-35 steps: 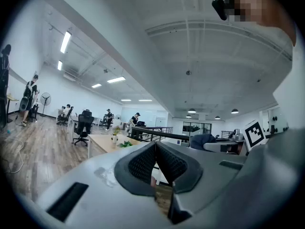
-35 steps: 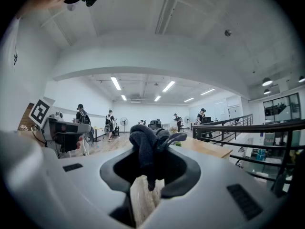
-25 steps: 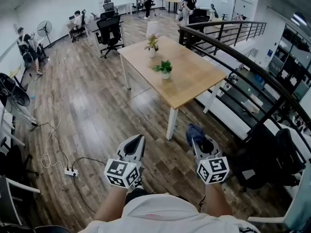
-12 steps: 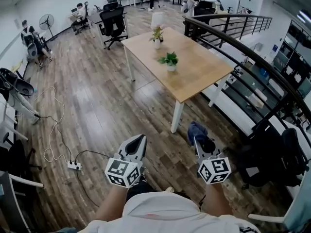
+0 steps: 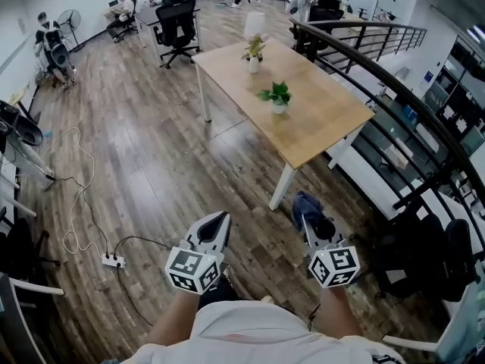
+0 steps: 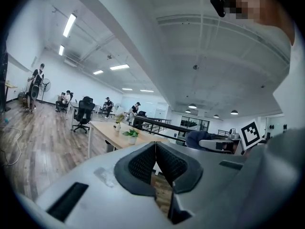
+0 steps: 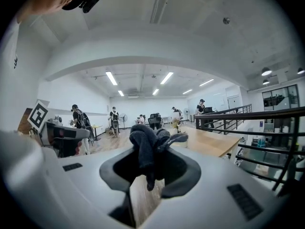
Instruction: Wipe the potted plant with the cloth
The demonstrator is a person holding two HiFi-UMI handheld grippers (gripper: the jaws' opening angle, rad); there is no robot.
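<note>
A small green potted plant (image 5: 277, 95) stands mid-way along a long wooden table (image 5: 318, 127), some way ahead of both grippers. A second pot with flowers (image 5: 254, 51) and a white lamp (image 5: 255, 23) stand further back on it. My right gripper (image 5: 307, 217) is shut on a bunched dark blue cloth (image 5: 305, 205), which fills its jaws in the right gripper view (image 7: 147, 144). My left gripper (image 5: 215, 224) is shut and holds nothing; its pads (image 6: 143, 162) meet. In the left gripper view the green plant (image 6: 131, 134) shows small ahead.
A black railing (image 5: 379, 82) runs along the table's right side above a lower level. A power strip with a cable (image 5: 114, 260) lies on the wood floor at left. A fan (image 5: 19, 127), office chairs (image 5: 178, 25) and several people are at the room's far end.
The table and plants have drawn nearer and shifted down and right in the head view as the person walks forward. Both grippers keep their place and grip.
</note>
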